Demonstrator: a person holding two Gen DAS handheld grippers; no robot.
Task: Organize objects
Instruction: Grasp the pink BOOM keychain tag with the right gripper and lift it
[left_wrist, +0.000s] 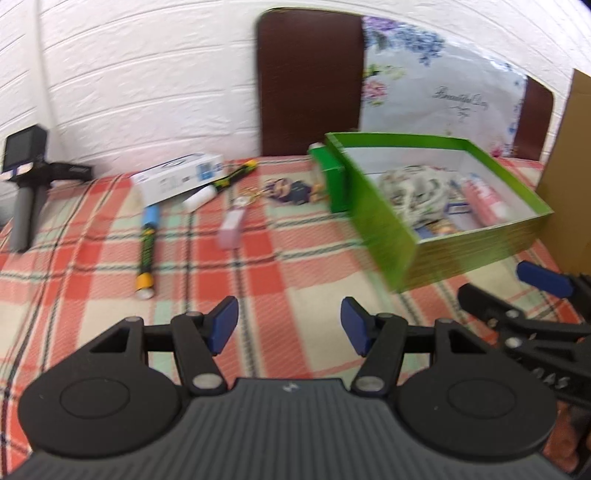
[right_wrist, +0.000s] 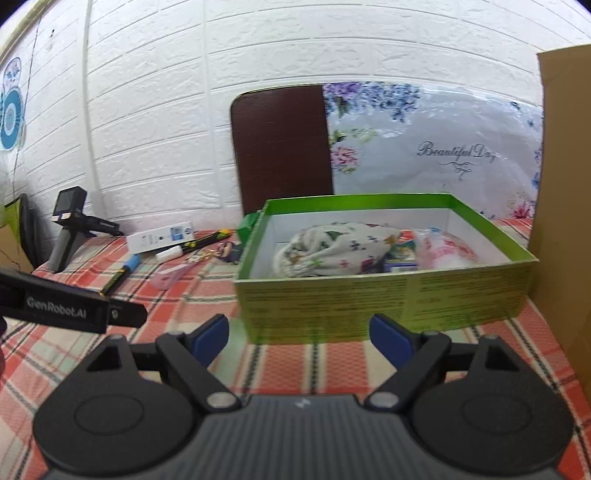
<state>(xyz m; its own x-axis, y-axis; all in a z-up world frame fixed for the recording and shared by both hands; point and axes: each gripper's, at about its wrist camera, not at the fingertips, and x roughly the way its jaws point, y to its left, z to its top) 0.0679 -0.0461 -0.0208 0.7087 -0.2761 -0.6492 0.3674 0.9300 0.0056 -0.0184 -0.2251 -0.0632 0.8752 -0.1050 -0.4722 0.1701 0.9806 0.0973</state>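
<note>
While both jaws gape, left gripper (left_wrist: 290, 325) and right gripper (right_wrist: 301, 339) hover level

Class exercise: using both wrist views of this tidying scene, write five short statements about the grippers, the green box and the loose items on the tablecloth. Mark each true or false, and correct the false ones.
1. Both the left gripper and the right gripper are open and hold nothing. True.
2. The green box is empty. False: a patterned cloth bundle and a pink packet lie inside.
3. The white carton lies on the checked tablecloth, outside the box. True.
4. The green-and-yellow tube stands upright. False: it lies flat.
5. The pink eraser-like block is held by the left gripper. False: it rests on the cloth, apart from it.
</note>
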